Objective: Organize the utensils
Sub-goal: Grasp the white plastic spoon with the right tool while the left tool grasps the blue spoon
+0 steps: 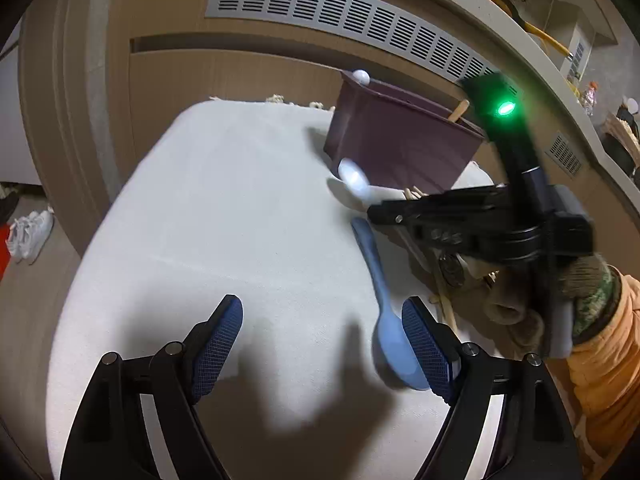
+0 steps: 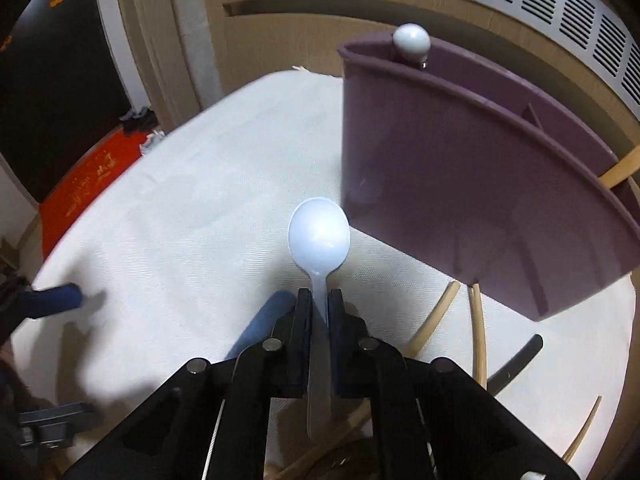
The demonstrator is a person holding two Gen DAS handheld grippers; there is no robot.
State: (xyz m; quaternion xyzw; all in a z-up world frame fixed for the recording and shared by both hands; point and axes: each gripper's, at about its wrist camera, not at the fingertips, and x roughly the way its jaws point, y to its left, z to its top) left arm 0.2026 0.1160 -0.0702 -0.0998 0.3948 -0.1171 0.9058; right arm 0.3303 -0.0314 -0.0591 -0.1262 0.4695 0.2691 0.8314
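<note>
My right gripper point(image 2: 320, 300) is shut on the handle of a white plastic spoon point(image 2: 319, 232), bowl forward, held just above the cloth in front of the purple utensil holder point(image 2: 460, 184). In the left wrist view the right gripper point(image 1: 376, 212) shows side-on with the white spoon point(image 1: 352, 176) by the purple holder point(image 1: 400, 144). My left gripper point(image 1: 322, 332) is open above the cloth. A blue spoon point(image 1: 384, 312) lies beside its right finger; its handle also shows in the right wrist view point(image 2: 260, 328). A white ball-ended utensil point(image 2: 411, 42) and a wooden handle point(image 2: 622, 168) stand in the holder.
A white cloth point(image 1: 224, 216) covers the table. Wooden chopsticks point(image 2: 478, 332) and a black utensil point(image 2: 516, 364) lie on it below the holder. A brown wall with a grey vent point(image 1: 340, 12) stands behind. Shoes point(image 1: 30, 232) lie on the floor at the left.
</note>
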